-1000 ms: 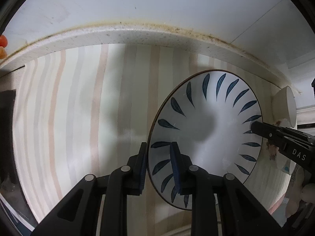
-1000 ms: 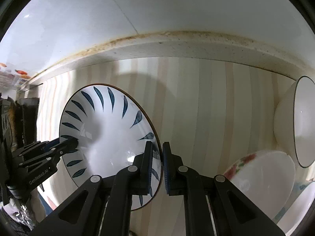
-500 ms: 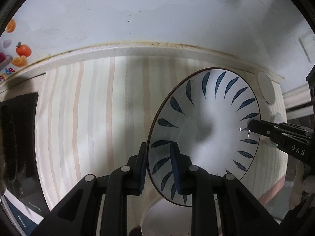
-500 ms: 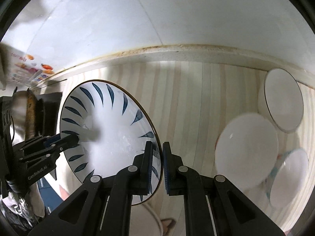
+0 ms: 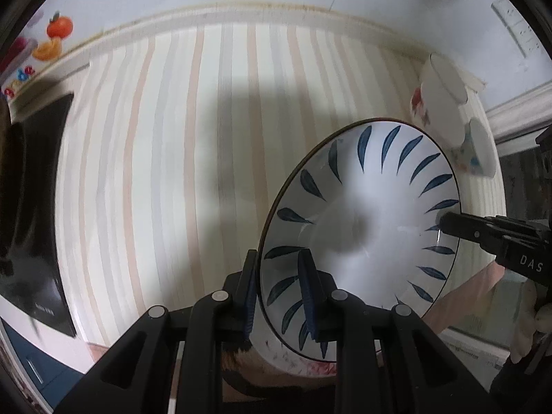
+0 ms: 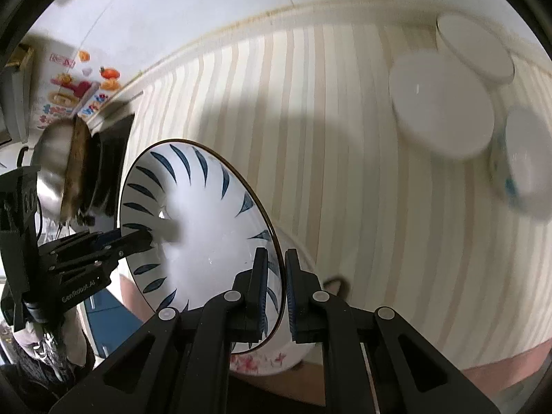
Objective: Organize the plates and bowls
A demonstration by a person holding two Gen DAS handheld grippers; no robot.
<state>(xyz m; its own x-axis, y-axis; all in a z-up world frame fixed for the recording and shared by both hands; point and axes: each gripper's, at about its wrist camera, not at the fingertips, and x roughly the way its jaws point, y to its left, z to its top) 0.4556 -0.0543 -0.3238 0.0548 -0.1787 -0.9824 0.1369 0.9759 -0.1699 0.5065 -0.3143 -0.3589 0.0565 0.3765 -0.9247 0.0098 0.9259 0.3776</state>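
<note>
Above the striped counter (image 5: 193,158), the blue-leaf plate (image 5: 362,227) is carried, clamped at opposite rim edges by left tongs (image 5: 277,289) and right tongs (image 6: 276,286); next, lowering onto the floral-rimmed dish (image 6: 269,362) at lower centre seems required.

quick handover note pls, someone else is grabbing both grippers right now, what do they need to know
Left gripper: shut on the rim of the blue-leaf plate.
Right gripper: shut on the opposite rim of the same plate, so both carry it, clear of the striped table.
Just under the plate: a floral-edged dish, likely the drop spot.
Far right of the table: a white bowl, a white plate and a blue-patterned bowl, clustered, not stacked.
Done: plate lifted.
Left: set it down, then sort that cluster.
</note>
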